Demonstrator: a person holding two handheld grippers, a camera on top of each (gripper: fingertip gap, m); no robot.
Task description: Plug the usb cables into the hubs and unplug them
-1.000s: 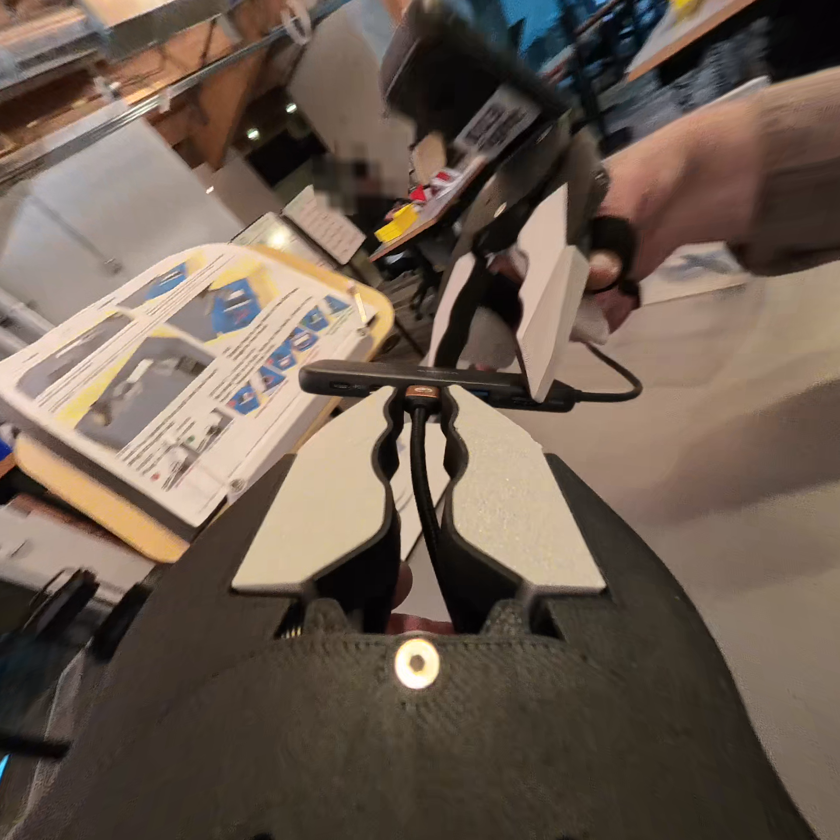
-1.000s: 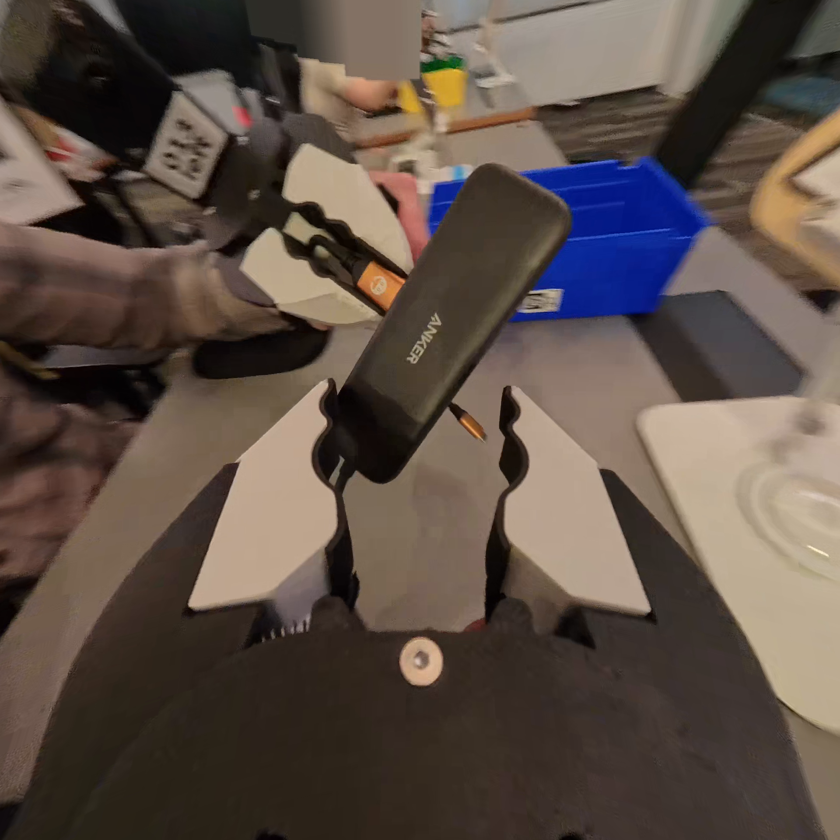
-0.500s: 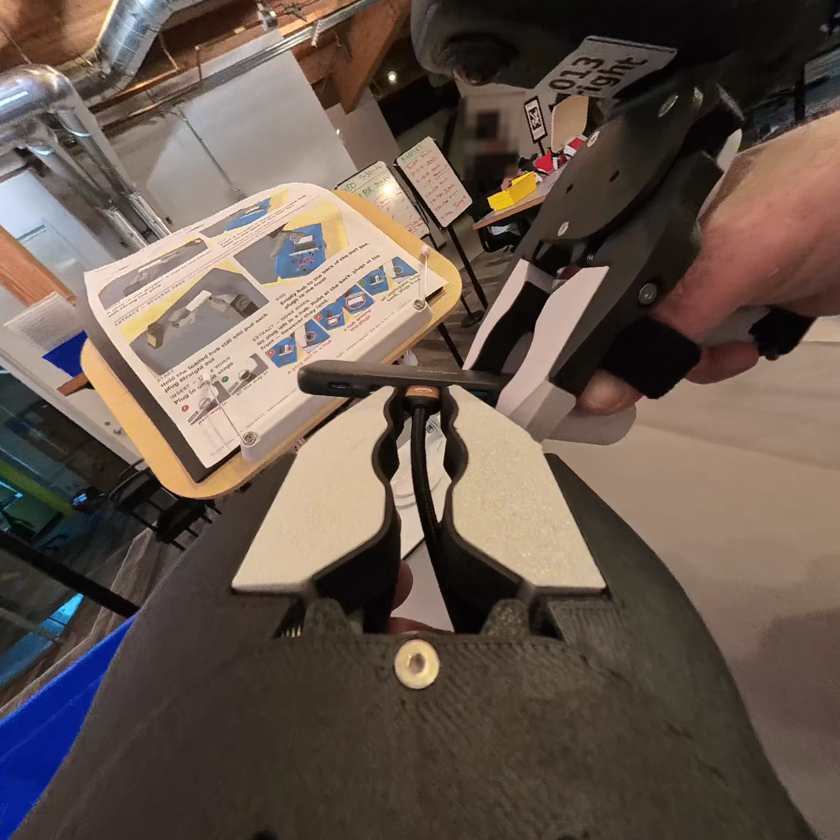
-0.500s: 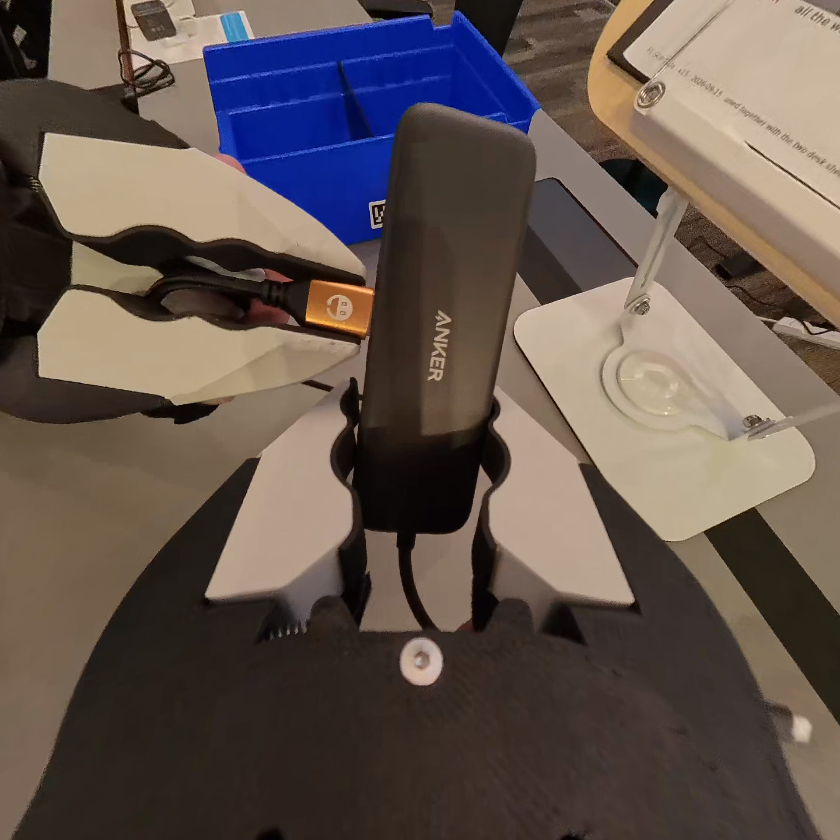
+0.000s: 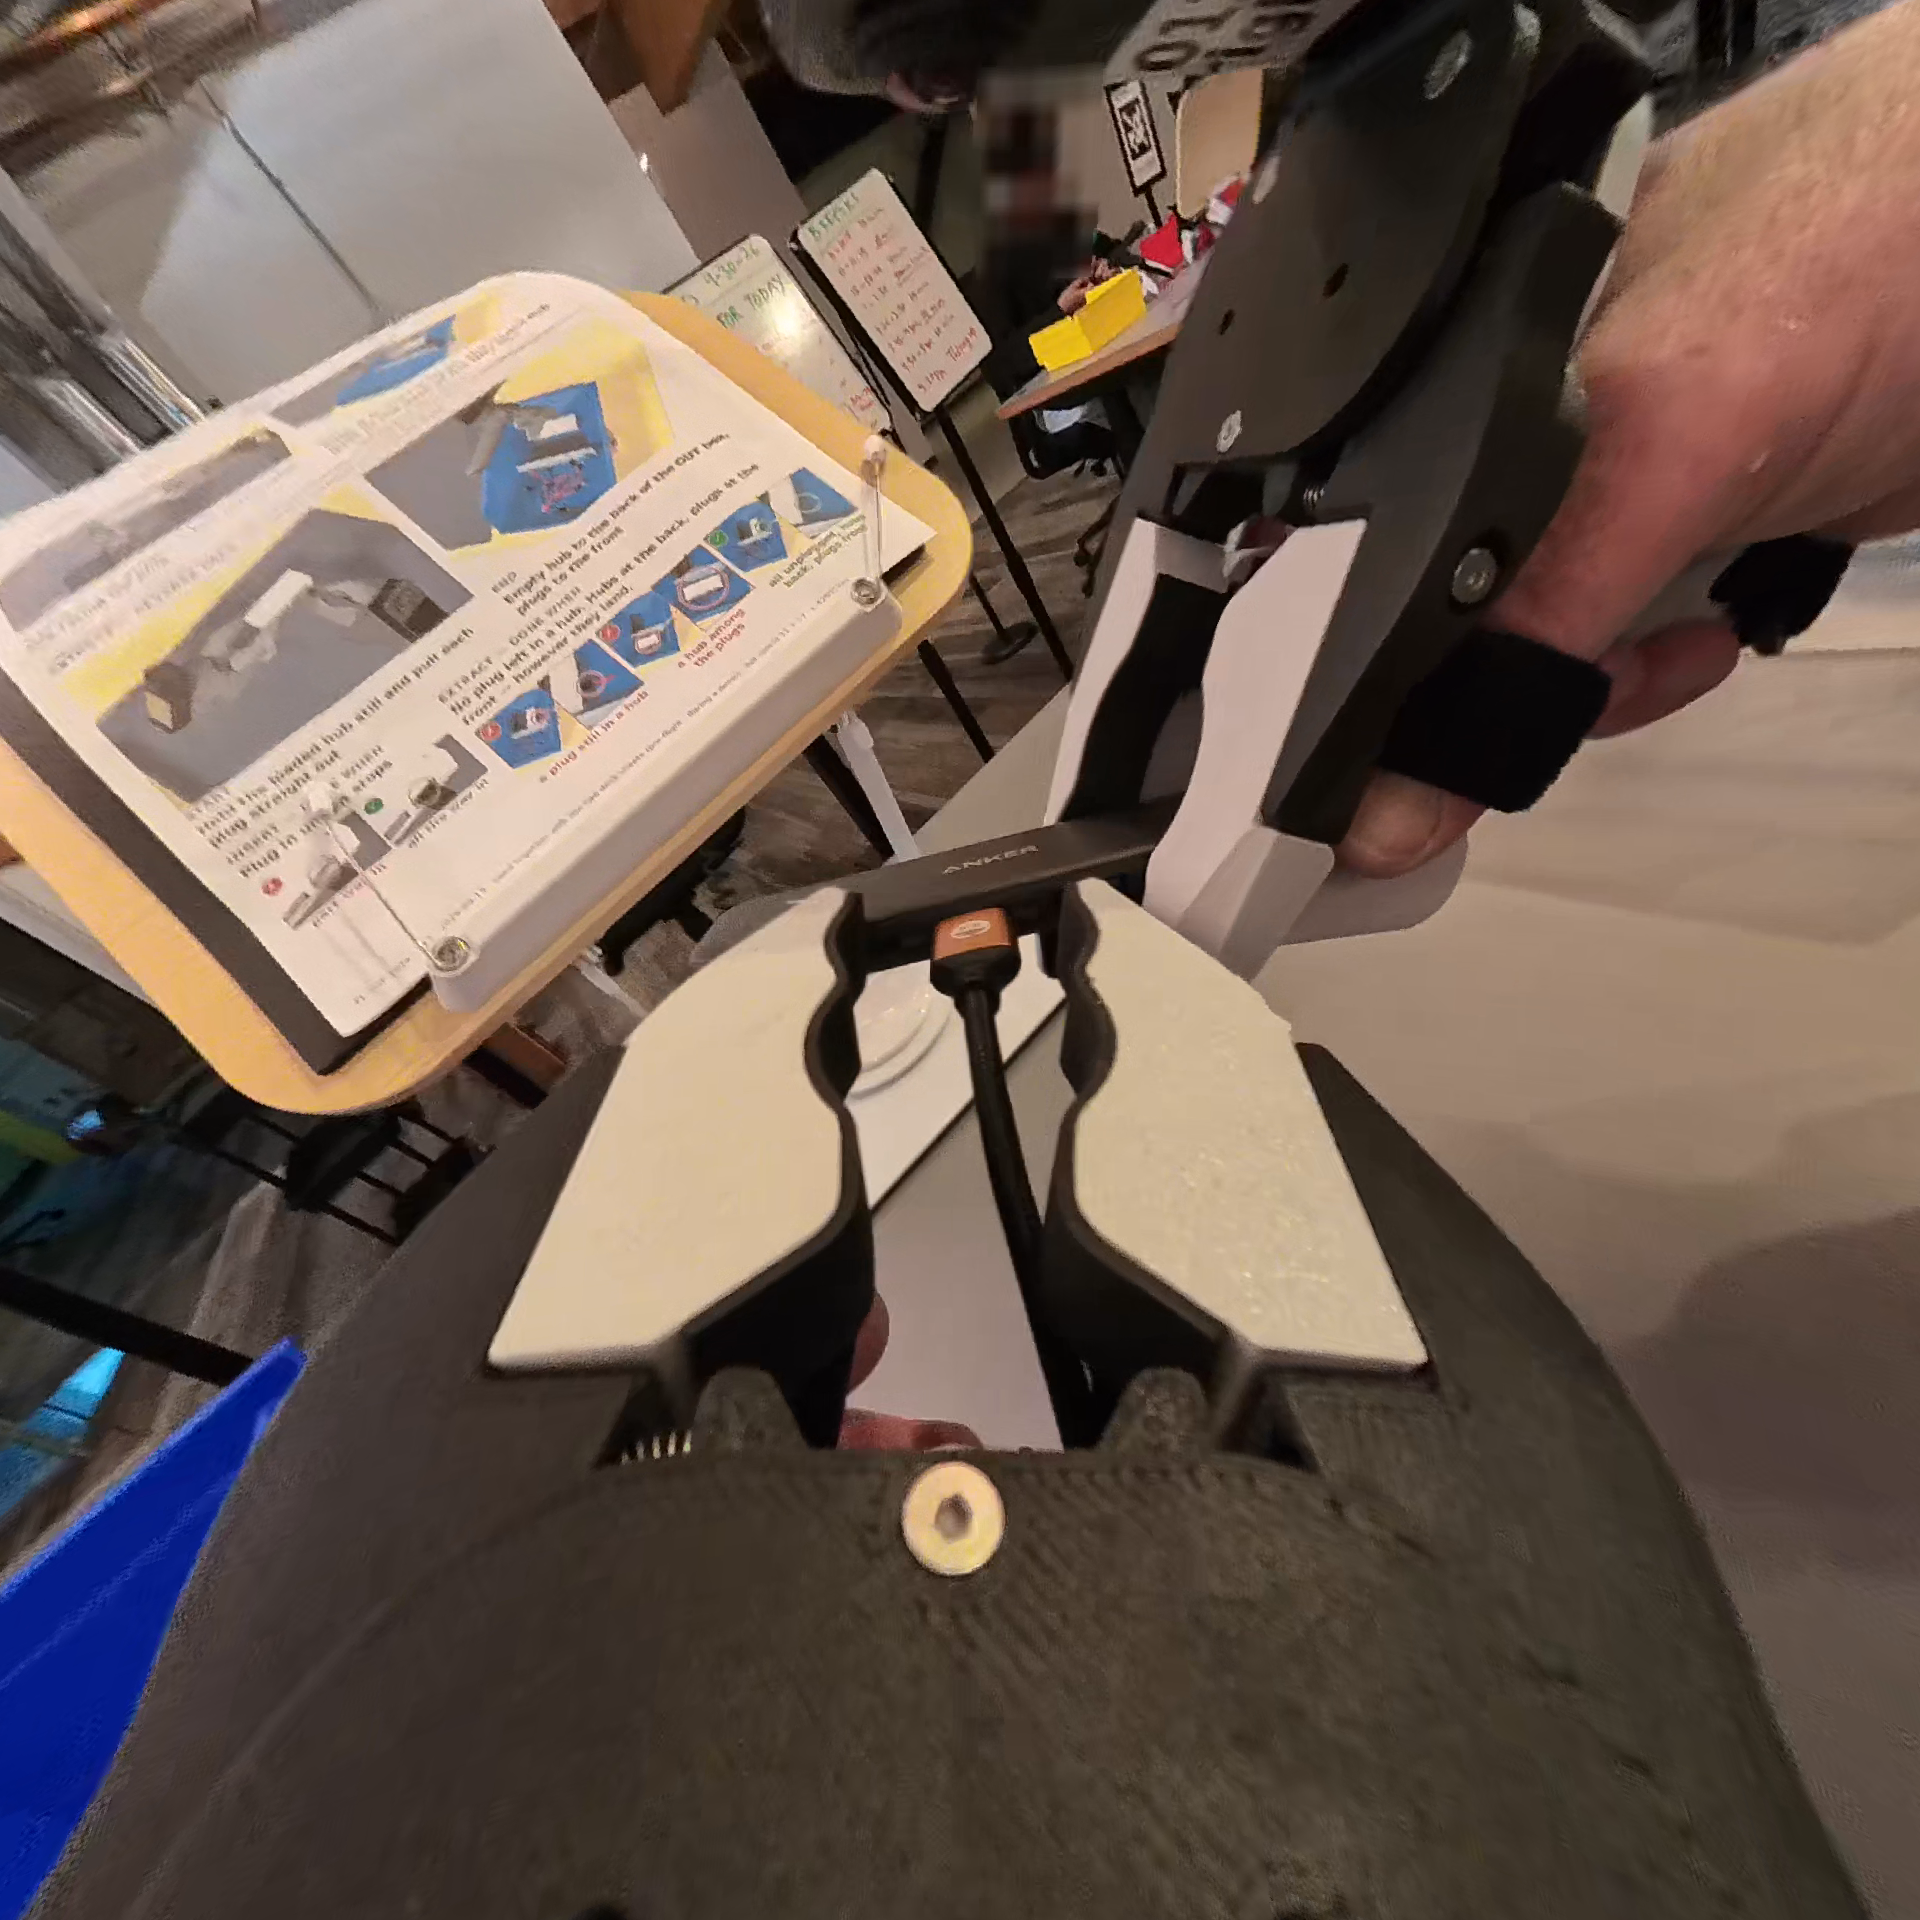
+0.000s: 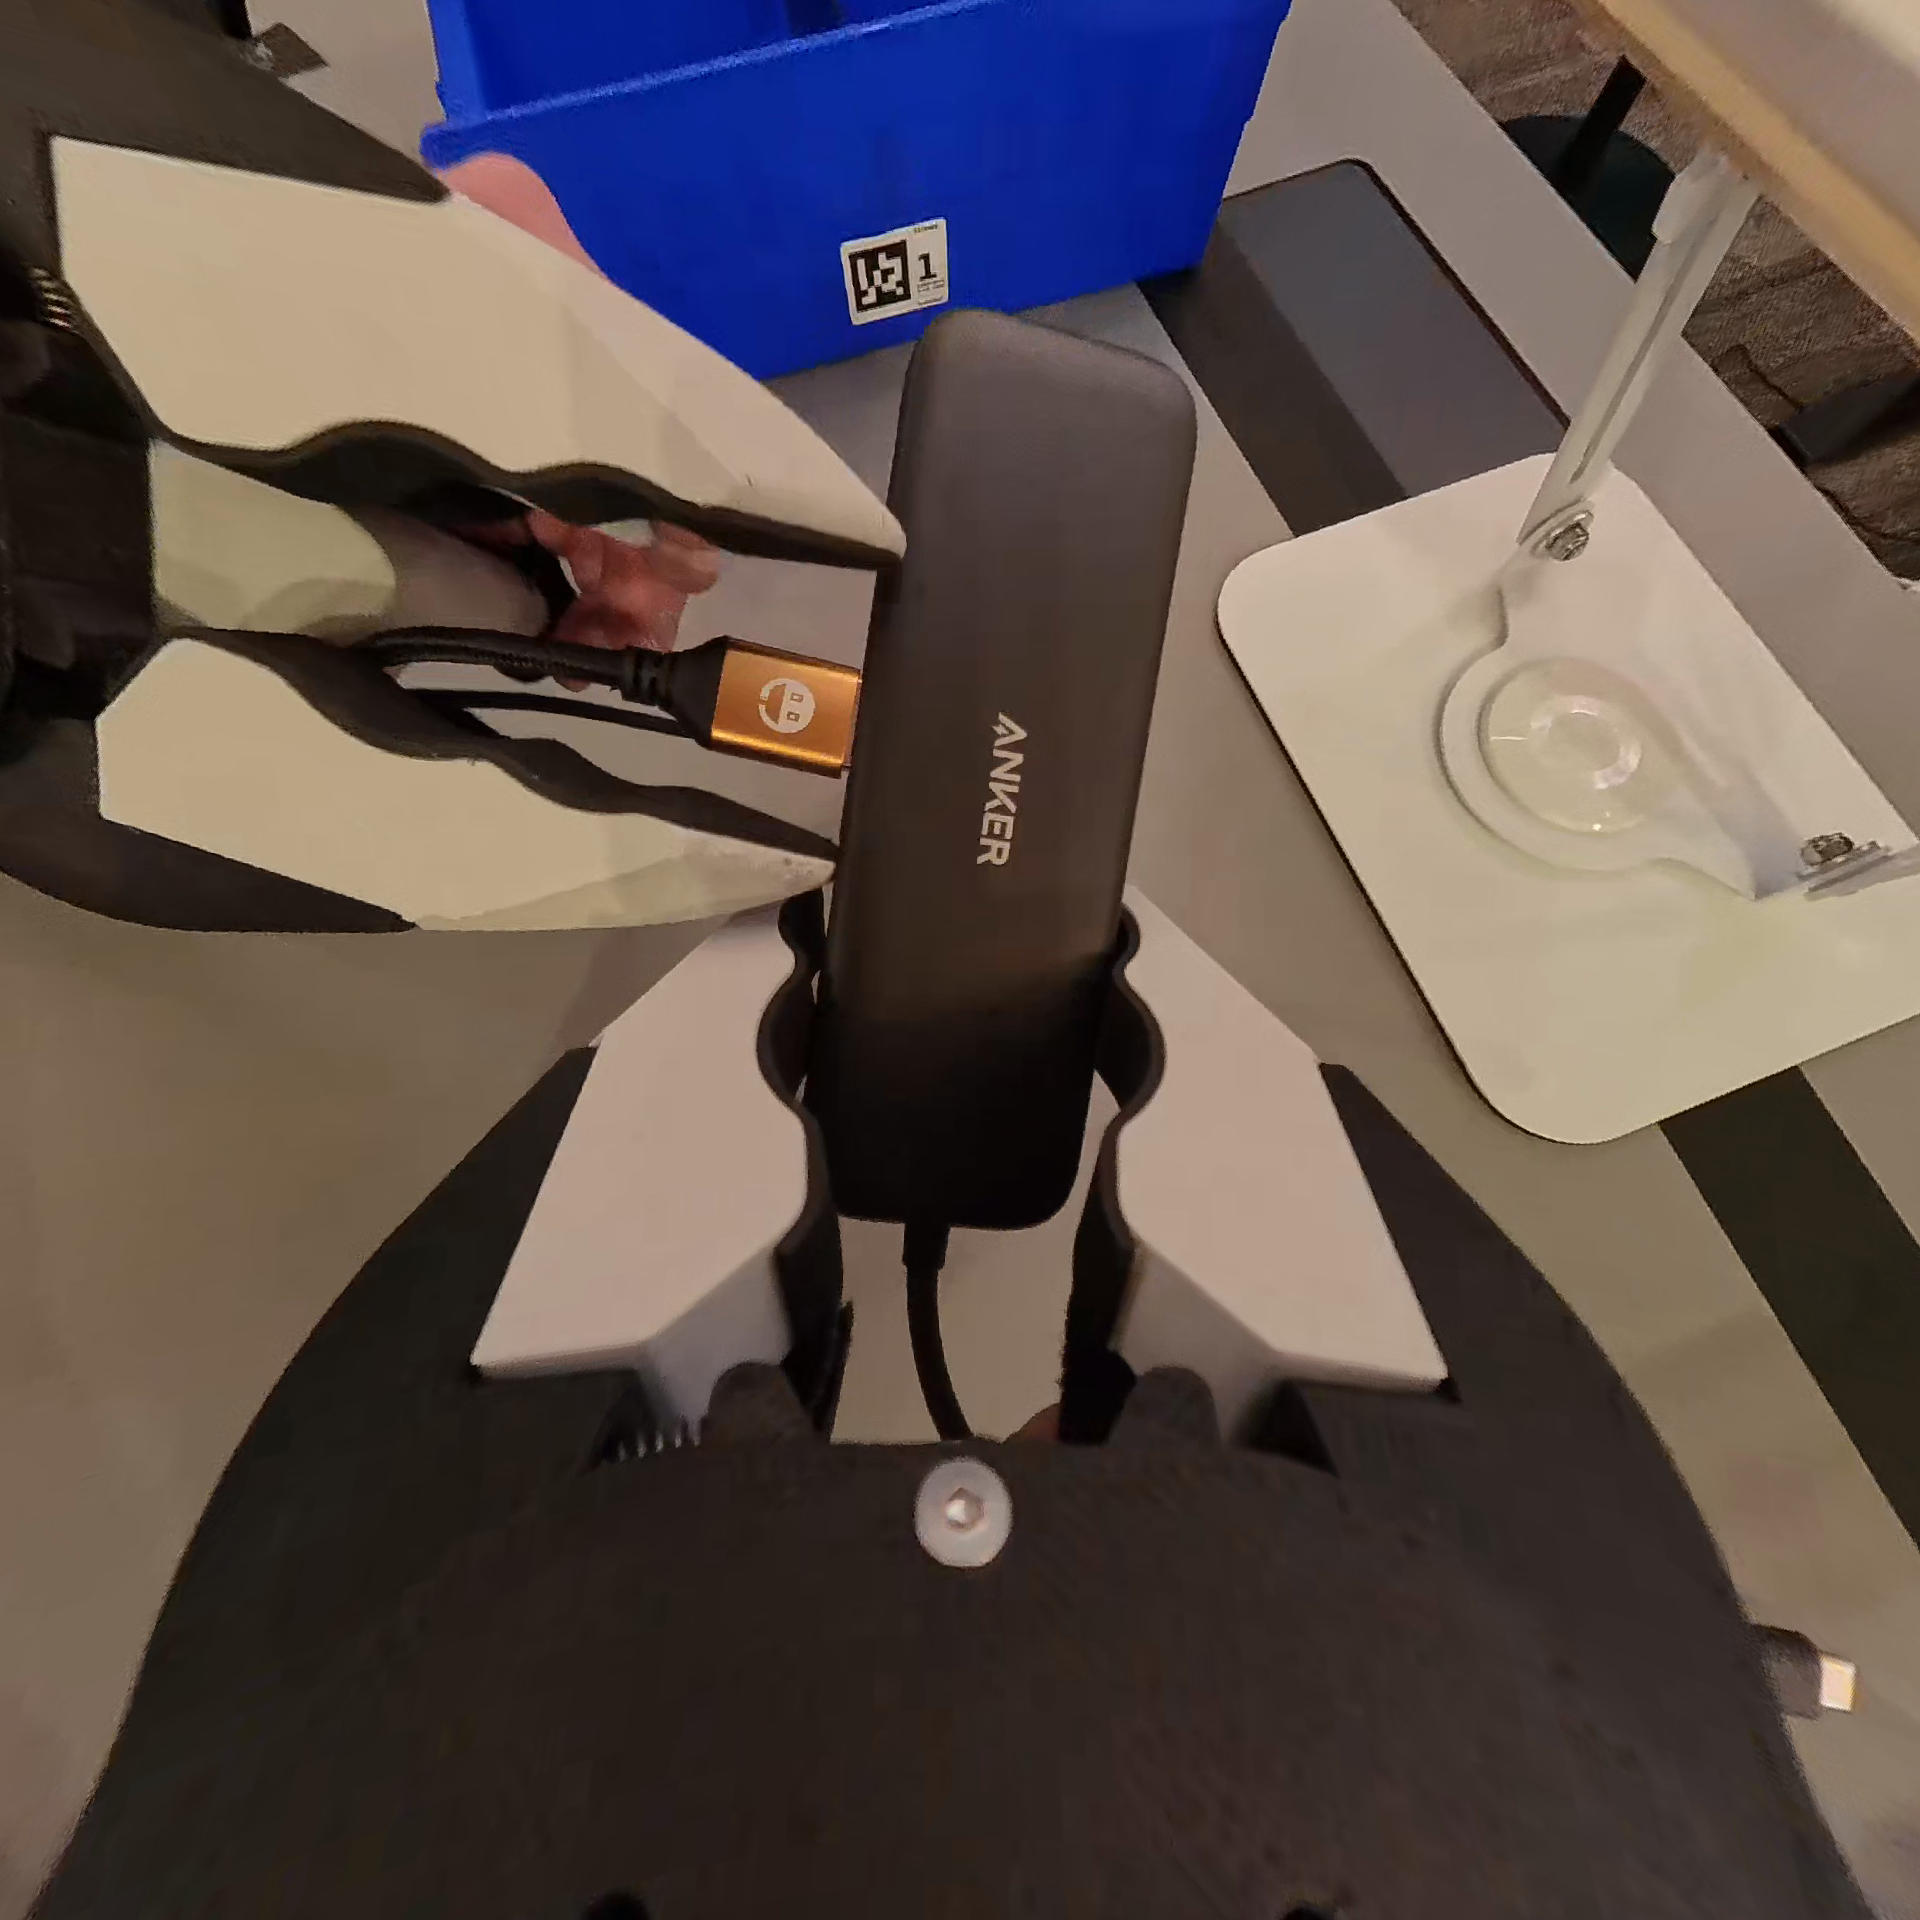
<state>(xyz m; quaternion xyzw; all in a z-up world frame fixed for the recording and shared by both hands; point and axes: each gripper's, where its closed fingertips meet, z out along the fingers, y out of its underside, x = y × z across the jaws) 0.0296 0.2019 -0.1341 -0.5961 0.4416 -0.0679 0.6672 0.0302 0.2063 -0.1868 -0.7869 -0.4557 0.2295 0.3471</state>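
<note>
Right gripper [image 6: 961,997]: fingers clamped on the lower end of the black hub [image 6: 1023,727], held above the tabletop [image 6: 260,1091], long axis running away from the fingers. Left gripper [image 5: 951,935]: fingers parted, gripping nothing; the orange plug [image 5: 971,933] sits between them in the hub's side, its cable [image 5: 1003,1101] trailing back. Judgement: extraction needs a pull square to the hub's long axis.

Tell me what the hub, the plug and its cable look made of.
Hub: matte black shell, likely plastic; smooth, with soft, dull reflections. Plug: copper-orange housing with a satin metallic sheen, probably anodised metal. Cable: black braided sleeve; the weave texture shows.
</note>
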